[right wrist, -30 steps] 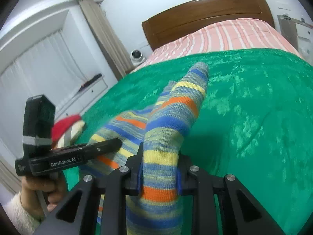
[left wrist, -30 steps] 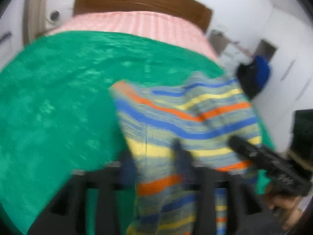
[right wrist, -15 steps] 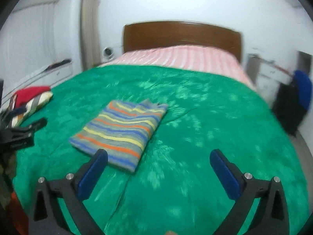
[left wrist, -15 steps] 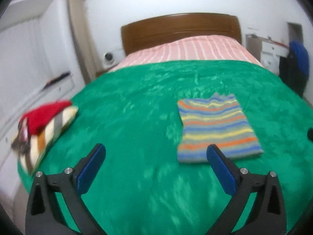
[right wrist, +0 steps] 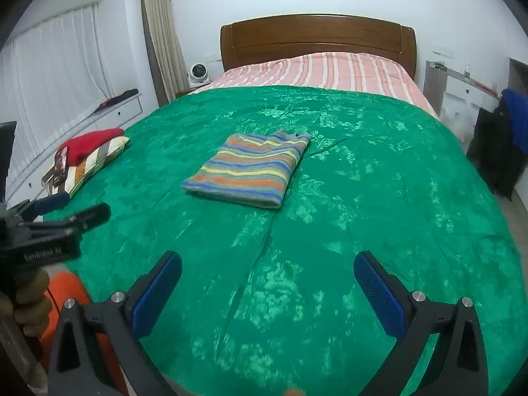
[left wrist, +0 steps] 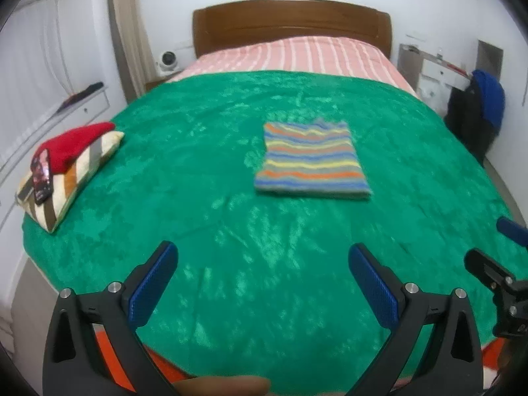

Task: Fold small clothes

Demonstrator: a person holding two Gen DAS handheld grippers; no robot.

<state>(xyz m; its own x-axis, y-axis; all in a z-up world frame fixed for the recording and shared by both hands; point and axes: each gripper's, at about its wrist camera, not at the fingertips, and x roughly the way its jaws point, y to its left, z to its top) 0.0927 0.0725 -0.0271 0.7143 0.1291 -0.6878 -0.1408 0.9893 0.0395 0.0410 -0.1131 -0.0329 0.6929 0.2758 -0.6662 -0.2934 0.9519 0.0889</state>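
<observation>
Green plush blanket (left wrist: 198,165) covers most of the bed, with a pink striped sheet (left wrist: 297,54) and wooden headboard (left wrist: 290,19) beyond; over its near edge the left gripper (left wrist: 262,283) hangs with its blue-padded fingers (left wrist: 151,283) spread wide and nothing between them, and the right gripper (right wrist: 267,288) is spread just as wide and equally empty. Well ahead of both, in the middle of the blanket, the striped knit garment (left wrist: 312,161) lies as a flat, squared-off rectangle, touching nothing else. It looks light, soft and floppy, likely to sag or unfold if lifted by one corner, so I'd pinch the thick folded edge nearest the grippers, one at each corner, catching all layers. A striped cushion (left wrist: 71,178) with a red cloth (left wrist: 72,143) sits at the left edge, well apart
</observation>
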